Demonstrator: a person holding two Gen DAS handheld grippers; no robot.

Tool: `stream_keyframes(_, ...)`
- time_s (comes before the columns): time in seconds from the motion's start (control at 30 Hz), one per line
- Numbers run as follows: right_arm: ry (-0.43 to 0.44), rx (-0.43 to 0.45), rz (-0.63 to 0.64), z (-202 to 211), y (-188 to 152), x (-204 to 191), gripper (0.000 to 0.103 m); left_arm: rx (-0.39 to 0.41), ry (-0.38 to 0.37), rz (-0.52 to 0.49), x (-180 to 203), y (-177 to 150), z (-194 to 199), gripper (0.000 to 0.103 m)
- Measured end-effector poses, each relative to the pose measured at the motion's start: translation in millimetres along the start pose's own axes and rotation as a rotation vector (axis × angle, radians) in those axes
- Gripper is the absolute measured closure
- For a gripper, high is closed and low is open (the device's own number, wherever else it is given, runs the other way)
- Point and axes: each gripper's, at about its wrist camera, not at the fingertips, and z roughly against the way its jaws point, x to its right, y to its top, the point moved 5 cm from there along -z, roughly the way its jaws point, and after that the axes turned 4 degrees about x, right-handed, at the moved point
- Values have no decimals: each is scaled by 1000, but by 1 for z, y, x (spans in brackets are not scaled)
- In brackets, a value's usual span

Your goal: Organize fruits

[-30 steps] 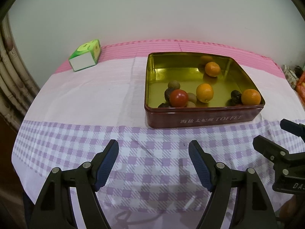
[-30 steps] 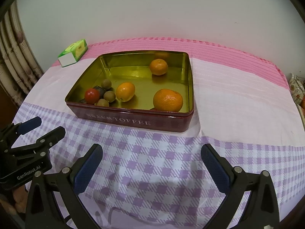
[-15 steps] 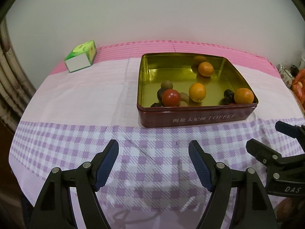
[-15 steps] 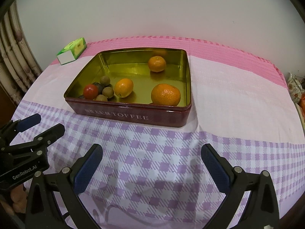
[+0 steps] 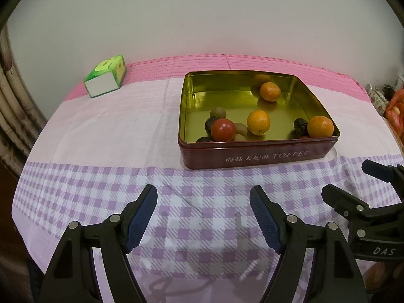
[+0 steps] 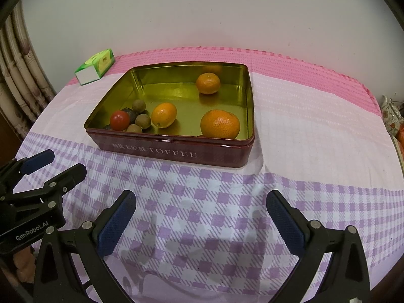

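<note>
On inspection, the left gripper (image 5: 203,199) was held over the checked near part of the tablecloth (image 5: 101,131), its jaws spread wide with nothing between them. The right gripper (image 6: 200,205) was likewise held over the near edge of the table, jaws wide apart and empty; it also showed at the right edge of the left wrist view. A dark red toffee tin (image 6: 176,152), gold inside and without a lid, stood on the cloth toward the table's far side, well apart from both grippers. All visible fruit lay inside the tin. A large mandarin (image 6: 220,123) sat in the tin's near right corner, touching or just beside the front wall. A smaller mandarin (image 6: 208,83) lay near the far wall, right of centre. An oval orange fruit (image 6: 164,115) lay near the middle of the tin. In the near left corner a red tomato (image 6: 120,120) was clustered with several small brown round fruits (image 6: 143,121) and dark ones; their kind could not be determined. The left wrist view showed a further dark fruit (image 5: 300,127) touching the large mandarin. A green tissue pack (image 5: 106,79) lay at the far left corner of the table, well apart from the tin.
</note>
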Motion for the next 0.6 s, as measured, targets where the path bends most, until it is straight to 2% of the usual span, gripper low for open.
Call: stream_keyframes(0.6,-1,-1,-2,-1,-1,1,1,-2,-12,-3,2,0,0,27)
